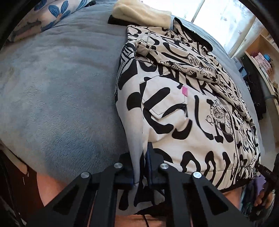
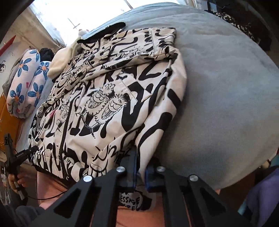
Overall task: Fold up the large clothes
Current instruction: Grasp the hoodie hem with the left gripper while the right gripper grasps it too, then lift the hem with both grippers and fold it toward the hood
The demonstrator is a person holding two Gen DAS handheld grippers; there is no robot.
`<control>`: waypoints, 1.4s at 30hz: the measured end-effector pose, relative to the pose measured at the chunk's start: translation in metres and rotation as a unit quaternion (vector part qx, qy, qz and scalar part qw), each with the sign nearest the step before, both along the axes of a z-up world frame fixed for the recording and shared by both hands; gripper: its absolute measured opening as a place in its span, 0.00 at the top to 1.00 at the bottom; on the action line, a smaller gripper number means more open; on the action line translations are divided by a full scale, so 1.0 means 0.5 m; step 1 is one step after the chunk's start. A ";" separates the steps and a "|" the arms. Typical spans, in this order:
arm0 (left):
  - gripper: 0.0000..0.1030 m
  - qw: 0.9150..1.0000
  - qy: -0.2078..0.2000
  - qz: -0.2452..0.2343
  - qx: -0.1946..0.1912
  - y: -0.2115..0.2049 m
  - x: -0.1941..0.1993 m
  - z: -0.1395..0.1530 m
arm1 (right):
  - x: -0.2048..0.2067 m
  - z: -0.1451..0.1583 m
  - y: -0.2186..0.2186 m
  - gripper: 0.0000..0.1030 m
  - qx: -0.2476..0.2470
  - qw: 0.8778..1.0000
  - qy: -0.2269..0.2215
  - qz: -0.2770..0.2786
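The big black-and-white jacket [image 1: 183,108] lies on the grey blanket [image 1: 61,87] on the bed. It looks like the fold is just starting. The left gripper [image 1: 139,167] is pinched tight on the near bottom corner, and the right gripper [image 2: 141,167] is pinched tight on the other. Next they likely lift both corners together and carry them toward the collar.

A bed with a grey plush blanket [image 1: 57,90] carries a black-and-cream printed jacket [image 1: 188,108], spread from centre toward 3 o'clock in the left view. At 12 o'clock a cream fleece [image 1: 141,12] touches the jacket; at 11 o'clock lies a blue-flowered pillow [image 1: 50,12].
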State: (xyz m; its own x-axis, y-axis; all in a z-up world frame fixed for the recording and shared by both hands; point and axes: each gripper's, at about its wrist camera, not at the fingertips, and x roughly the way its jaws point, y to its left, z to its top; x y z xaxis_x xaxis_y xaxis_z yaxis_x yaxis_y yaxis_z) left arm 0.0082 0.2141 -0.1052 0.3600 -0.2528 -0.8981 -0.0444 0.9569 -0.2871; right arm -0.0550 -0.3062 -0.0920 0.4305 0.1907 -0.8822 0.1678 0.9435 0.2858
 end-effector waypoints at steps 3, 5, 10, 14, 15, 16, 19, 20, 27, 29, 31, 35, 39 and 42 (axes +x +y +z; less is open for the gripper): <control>0.93 1.000 -0.005 -0.004 -0.001 0.000 -0.011 0.019 | -0.014 0.017 -0.003 0.95 -0.006 1.000 0.000 0.001; 0.93 1.000 -0.004 -0.010 0.001 0.001 -0.022 0.031 | -0.024 0.029 -0.003 0.95 -0.008 1.000 0.002 0.003; 0.93 1.000 0.013 -0.025 0.008 0.005 -0.053 0.052 | -0.040 0.045 -0.002 0.95 -0.012 1.000 0.015 0.015; 0.93 0.999 0.021 -0.018 -0.023 0.020 -0.045 0.077 | -0.040 0.051 -0.023 0.95 0.025 1.000 0.008 0.001; 0.93 0.999 0.019 -0.018 -0.032 0.021 -0.036 0.087 | -0.036 0.055 -0.030 0.95 0.034 0.999 0.004 -0.002; 0.94 0.999 0.015 -0.019 -0.041 0.020 -0.025 0.099 | -0.028 0.062 -0.035 0.95 0.045 0.999 -0.004 -0.003; 0.94 0.997 -0.005 -0.019 -0.073 0.020 0.018 0.147 | 0.006 0.098 -0.039 0.95 0.063 0.998 -0.029 0.002; 0.94 0.996 -0.012 -0.015 -0.086 0.017 0.028 0.163 | 0.020 0.116 -0.037 0.95 0.067 0.997 -0.041 0.002; 0.93 0.988 -0.081 0.013 -0.130 0.009 0.213 0.277 | 0.185 0.234 -0.063 0.95 0.100 0.987 -0.124 -0.022; 0.93 0.988 -0.092 0.030 -0.124 0.004 0.281 0.287 | 0.248 0.243 -0.080 0.95 0.107 0.985 -0.131 -0.041; 0.91 0.987 -0.094 0.042 -0.122 0.003 0.357 0.283 | 0.319 0.240 -0.100 0.95 0.116 0.982 -0.134 -0.064; 0.80 0.987 -0.071 0.065 -0.128 0.013 0.519 0.237 | 0.473 0.197 -0.147 0.88 0.129 0.978 -0.121 -0.115; 0.38 0.987 -0.074 0.093 -0.105 0.018 0.634 0.180 | 0.623 0.093 -0.165 0.65 0.146 0.980 -0.061 -0.121; 0.28 0.987 -0.076 0.108 -0.095 0.025 0.683 0.144 | 0.675 0.042 -0.152 0.57 0.136 0.984 -0.038 -0.110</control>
State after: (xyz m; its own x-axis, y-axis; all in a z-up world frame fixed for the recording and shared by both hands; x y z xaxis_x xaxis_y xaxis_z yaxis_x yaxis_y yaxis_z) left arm 0.3498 0.2268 -0.0332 0.5507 -0.3143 -0.7733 -0.1845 0.8576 -0.4800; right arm 0.2825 -0.3820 -0.0711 0.5502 0.3093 -0.7756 0.3285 0.7738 0.5416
